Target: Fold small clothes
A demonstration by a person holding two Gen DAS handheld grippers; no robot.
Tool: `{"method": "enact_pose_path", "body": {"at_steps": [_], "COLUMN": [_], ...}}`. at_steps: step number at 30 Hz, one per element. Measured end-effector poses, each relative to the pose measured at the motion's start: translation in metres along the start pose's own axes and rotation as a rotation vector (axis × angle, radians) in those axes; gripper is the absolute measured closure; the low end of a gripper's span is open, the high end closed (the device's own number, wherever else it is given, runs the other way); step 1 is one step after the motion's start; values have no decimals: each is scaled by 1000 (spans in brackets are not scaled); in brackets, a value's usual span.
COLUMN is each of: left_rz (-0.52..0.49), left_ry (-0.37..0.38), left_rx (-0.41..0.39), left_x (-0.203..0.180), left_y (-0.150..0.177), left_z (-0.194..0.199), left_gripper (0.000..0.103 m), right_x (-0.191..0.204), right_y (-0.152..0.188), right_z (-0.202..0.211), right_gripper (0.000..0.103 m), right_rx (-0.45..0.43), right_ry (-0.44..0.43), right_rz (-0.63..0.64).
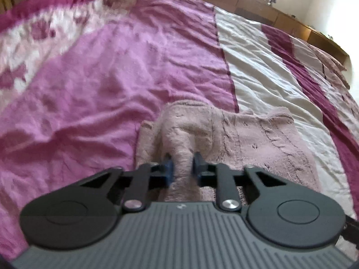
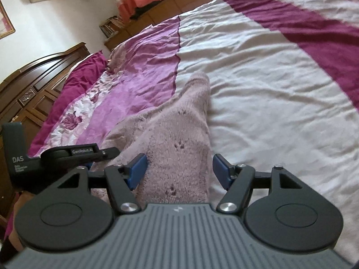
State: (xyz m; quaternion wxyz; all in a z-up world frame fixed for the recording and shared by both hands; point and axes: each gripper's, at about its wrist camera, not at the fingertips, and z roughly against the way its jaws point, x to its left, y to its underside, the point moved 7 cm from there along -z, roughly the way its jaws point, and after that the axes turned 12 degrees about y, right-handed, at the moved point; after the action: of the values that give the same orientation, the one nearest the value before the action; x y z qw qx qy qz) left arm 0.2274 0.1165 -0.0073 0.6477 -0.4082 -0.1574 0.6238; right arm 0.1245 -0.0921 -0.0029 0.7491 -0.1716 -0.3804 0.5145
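Note:
A small pale pink knitted garment (image 1: 246,139) lies on the bed. My left gripper (image 1: 182,165) is shut on a bunched fold of it, lifted a little, with the blue pads pressing the knit from both sides. In the right wrist view the same garment (image 2: 179,148) runs forward between the fingers of my right gripper (image 2: 179,168). That gripper is open, its blue pads on either side of the cloth and apart from it. The left gripper's body (image 2: 67,154) shows at the left of the right wrist view, close beside the right one.
The bed cover (image 1: 89,78) has purple, cream (image 2: 269,89) and dark magenta stripes, all wrinkled. A dark wooden headboard (image 2: 33,85) and a magenta pillow (image 2: 85,71) stand at the left. Wooden cabinets (image 1: 246,2) run along the far side under a window.

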Motion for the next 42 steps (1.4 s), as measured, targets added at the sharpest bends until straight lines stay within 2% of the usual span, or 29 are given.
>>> {"method": "enact_pose_path", "body": {"at_steps": [2,4,8,12,14,17,19,22,25,28,38,42], "left_rz": [-19,-8,41,4,-3,27,60,114,173,207,229,282], "left_ry": [-20,-42,-91,-107,-109,-76,-68,-22,36,62,71,123], "left_rx": [-18,-35,4,16,19,10,12,17,40,75,106,116], "left_x": [3,12,40,38,34,33,36,41,44,47,53,54], "left_y": [-3,-6,0,2,1,2,4,8,17,27,39,43], "left_z": [11,21,17,11,13,23,31,42,51,55,53,50], "left_gripper": [93,93,93,91,91,83,62,43,38,31,24,24], "right_x": [5,12,34,45,44,39,35,30,22,13,2,9], "right_y": [3,6,11,18,19,16,15,13,8,3,8,11], "right_z": [-5,-2,2,4,5,6,7,8,8,5,-33,-44], "right_gripper": [31,31,31,30,30,30,30,27,16,12,11,11], "right_rx": [9,3,-8,-18,-9,15,27,35,53,76,211,234], "right_ry": [-11,-21,-59,-31,-30,-37,-47,-61,-108,-130,-151,-173], "right_rz": [19,55,130,202,196,161,142,117,52,-16,-105,-93]}}
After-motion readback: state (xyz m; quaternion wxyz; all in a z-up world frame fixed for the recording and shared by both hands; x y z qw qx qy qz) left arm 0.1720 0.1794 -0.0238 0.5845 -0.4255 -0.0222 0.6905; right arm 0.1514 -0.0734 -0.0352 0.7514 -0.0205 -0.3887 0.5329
